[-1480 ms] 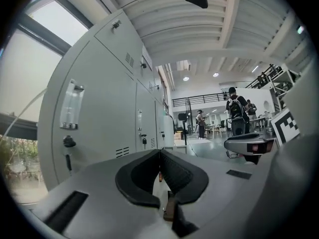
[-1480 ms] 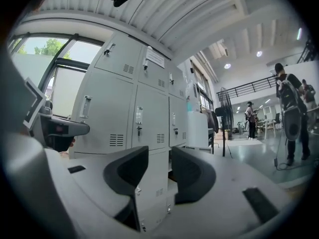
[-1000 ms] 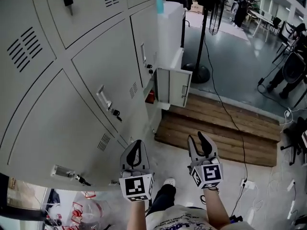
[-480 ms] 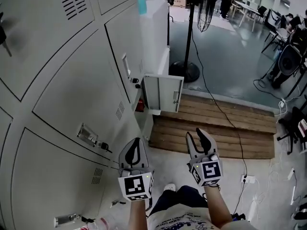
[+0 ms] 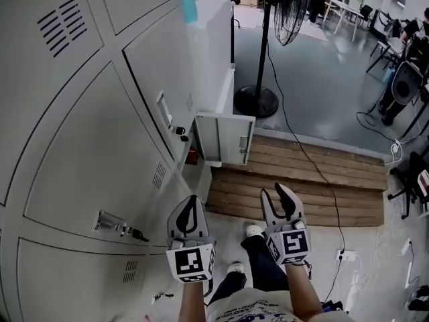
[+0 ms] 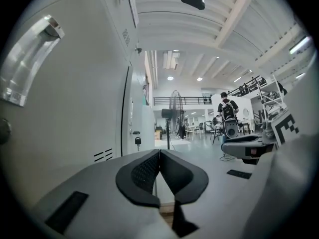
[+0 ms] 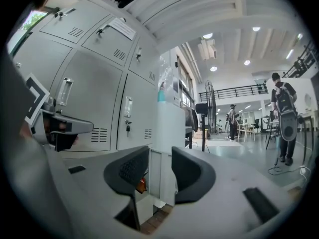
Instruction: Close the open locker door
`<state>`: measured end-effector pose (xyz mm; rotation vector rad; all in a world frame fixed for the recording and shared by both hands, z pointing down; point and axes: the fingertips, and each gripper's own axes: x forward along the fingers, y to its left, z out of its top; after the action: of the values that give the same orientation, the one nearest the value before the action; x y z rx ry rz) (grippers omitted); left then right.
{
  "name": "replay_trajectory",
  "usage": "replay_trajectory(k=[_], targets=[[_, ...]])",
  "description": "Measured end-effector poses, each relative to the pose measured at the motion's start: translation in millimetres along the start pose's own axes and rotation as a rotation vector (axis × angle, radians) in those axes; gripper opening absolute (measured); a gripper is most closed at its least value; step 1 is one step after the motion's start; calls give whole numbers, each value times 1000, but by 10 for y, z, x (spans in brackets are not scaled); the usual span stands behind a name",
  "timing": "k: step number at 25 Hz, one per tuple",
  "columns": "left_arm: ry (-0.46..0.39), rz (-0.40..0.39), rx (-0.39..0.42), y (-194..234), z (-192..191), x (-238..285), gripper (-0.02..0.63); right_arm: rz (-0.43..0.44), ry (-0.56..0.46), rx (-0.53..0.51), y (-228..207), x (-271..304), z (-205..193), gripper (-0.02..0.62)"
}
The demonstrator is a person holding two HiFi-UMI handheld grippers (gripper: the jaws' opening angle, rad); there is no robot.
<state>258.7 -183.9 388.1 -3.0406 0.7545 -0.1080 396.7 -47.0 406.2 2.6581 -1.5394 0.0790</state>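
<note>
The locker door (image 5: 224, 138) hangs open low on the row, well ahead of me and still out of reach. My left tongs (image 5: 191, 203) are pressed together on nothing; my right tongs (image 5: 280, 196) stand apart and empty, and in the right gripper view the door shows far off through their gap. It stands out square from the lockers (image 5: 100, 146) on my left, hinged edge at the cabinet and latch edge out to the right above the wooden platform (image 5: 301, 180), so I judge the right tongs better placed to take that free edge.
</note>
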Motion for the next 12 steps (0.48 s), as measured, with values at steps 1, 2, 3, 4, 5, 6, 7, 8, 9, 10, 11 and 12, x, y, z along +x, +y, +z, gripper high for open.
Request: replay_trajectory(k=[1,2,3,4,5,6,7,8,9,10,11,12], targets=[[-1,-2,1,-18,-6,85,5,5,-2,3,-53,73,-7,146],[-1,-1,1,-32,-17,173,5,10,-3,4,-106,151,-17,146],[1,4,1,-41,-28,265,5,17,-3,4,-163,233,-27,146],[3,11,0,-47,-36,362,5,23,-2,4,-224,322,-36,146],[6,17,0,-52,-42,462,5,29,0,4,-288,414,-43,146],[9,23,0,-58,-45,564,5,35,2,4,-353,510,-49,146],[11,28,1,-62,-45,668,5,41,4,4,-420,610,-52,146],[14,34,1,-62,-42,776,5,47,5,5,-488,715,-53,146],[16,41,2,-59,-35,884,5,54,6,6,-556,823,-48,146],[18,50,1,-54,-27,990,5,62,5,6,-619,932,-37,146],[20,59,0,-50,-19,1092,5,71,4,7,-676,1037,-22,146],[22,68,-1,-50,-9,1191,5,81,3,7,-731,1140,-6,146]])
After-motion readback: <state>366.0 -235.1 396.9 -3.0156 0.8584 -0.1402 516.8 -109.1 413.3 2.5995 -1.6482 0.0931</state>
